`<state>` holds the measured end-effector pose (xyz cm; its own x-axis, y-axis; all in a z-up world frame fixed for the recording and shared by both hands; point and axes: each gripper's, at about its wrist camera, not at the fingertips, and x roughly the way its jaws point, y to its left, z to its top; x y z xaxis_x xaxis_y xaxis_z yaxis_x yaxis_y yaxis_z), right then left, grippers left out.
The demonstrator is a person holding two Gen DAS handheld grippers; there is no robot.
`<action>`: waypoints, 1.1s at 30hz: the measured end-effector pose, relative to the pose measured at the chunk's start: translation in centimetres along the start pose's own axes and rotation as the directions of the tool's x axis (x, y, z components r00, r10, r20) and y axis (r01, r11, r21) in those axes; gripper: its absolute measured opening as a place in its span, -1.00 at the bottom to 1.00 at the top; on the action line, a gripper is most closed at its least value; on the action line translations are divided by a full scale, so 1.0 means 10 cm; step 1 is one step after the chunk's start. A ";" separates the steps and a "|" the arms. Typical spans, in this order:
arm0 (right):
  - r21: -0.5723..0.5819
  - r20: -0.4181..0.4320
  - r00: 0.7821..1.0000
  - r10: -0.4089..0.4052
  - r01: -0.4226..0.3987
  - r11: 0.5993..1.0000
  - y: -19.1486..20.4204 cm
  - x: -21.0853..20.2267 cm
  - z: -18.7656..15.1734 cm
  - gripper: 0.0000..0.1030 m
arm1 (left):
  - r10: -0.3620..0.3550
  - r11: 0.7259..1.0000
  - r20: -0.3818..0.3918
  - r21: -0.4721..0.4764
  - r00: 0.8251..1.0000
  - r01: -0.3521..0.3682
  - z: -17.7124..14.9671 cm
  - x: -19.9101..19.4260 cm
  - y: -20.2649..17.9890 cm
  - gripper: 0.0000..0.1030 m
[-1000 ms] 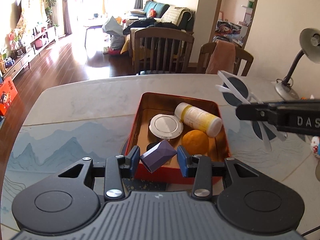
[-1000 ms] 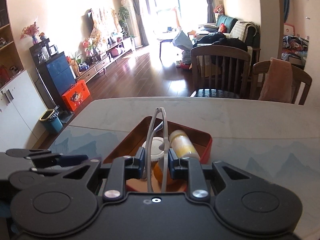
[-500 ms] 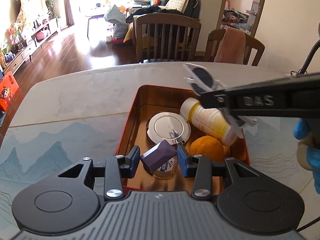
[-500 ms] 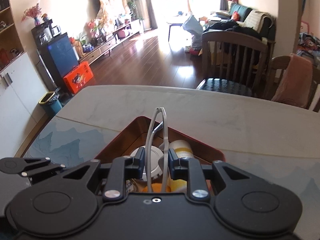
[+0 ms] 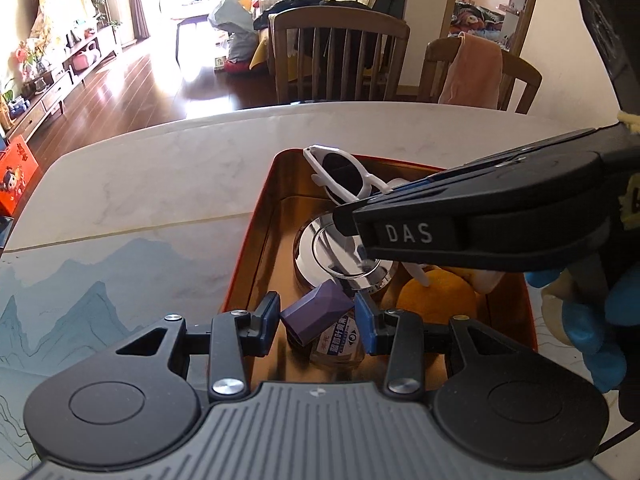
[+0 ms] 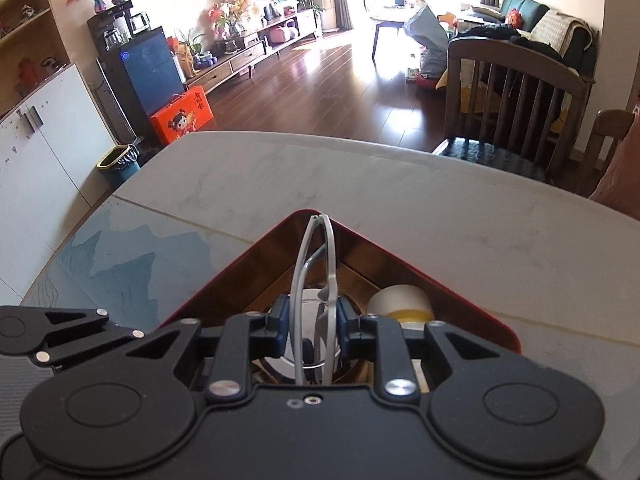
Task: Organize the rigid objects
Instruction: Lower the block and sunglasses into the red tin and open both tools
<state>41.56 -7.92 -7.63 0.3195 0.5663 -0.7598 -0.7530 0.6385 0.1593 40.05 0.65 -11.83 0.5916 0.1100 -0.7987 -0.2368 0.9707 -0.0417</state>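
Change since a second ago: both tongs have come forward and down over the red tin (image 5: 256, 240), which now fills more of each view; the sunglasses have swung from outside its right wall to above its far corner.
Tabletop (image 5: 152, 184): pale marble with a blue mountain print left of the tin, bare around it.
Left tongs (image 5: 316, 322): pinching a purple faceted block (image 5: 316, 314) by its two ends, tilted, hanging just above the tin's near end over a small labelled bottle (image 5: 338, 346) (likely being lowered to join the rest).
Tin contents: silver round lid (image 5: 336, 252) at the centre, orange (image 5: 436, 300) toward the right wall, white-and-yellow bottle (image 6: 404, 302) beyond it.
Right tongs (image 6: 311, 326): pressed onto white sunglasses (image 5: 346, 176), gripping the folded arms so the lenses stick out ahead toward the tin's far wall, probably to set them down lens-end first.
Blue-gloved hand (image 5: 592, 320): beside the tin's right wall, carrying the right tongs.
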 end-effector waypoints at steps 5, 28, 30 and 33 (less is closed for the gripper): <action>0.002 0.000 1.000 0.007 -0.007 1.000 0.00 0.03 0.01 -0.56 | -0.005 1.000 -0.017 -0.003 1.000 0.005 0.01 0.07 -0.02 -0.24; 0.071 0.039 0.998 -0.044 0.041 0.997 -0.03 -0.34 -0.03 -0.13 | -0.062 0.997 -0.039 -0.047 0.997 0.060 0.02 0.02 0.02 0.05; 0.075 0.048 0.998 -0.047 0.044 0.996 -0.02 -0.41 -0.05 -0.08 | -0.069 0.997 -0.029 -0.047 0.997 0.067 0.02 -0.04 0.01 0.06; 0.078 0.060 0.997 -0.058 0.054 0.995 0.02 -0.53 -0.07 0.03 | -0.073 0.996 -0.014 -0.049 0.997 0.072 0.00 -0.14 0.01 0.06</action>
<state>39.36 -11.17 -4.03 0.3966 0.5583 -0.7287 -0.6873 0.7068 0.1673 39.21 0.64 -10.74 0.5962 0.0355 -0.8021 -0.2309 0.9644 -0.1290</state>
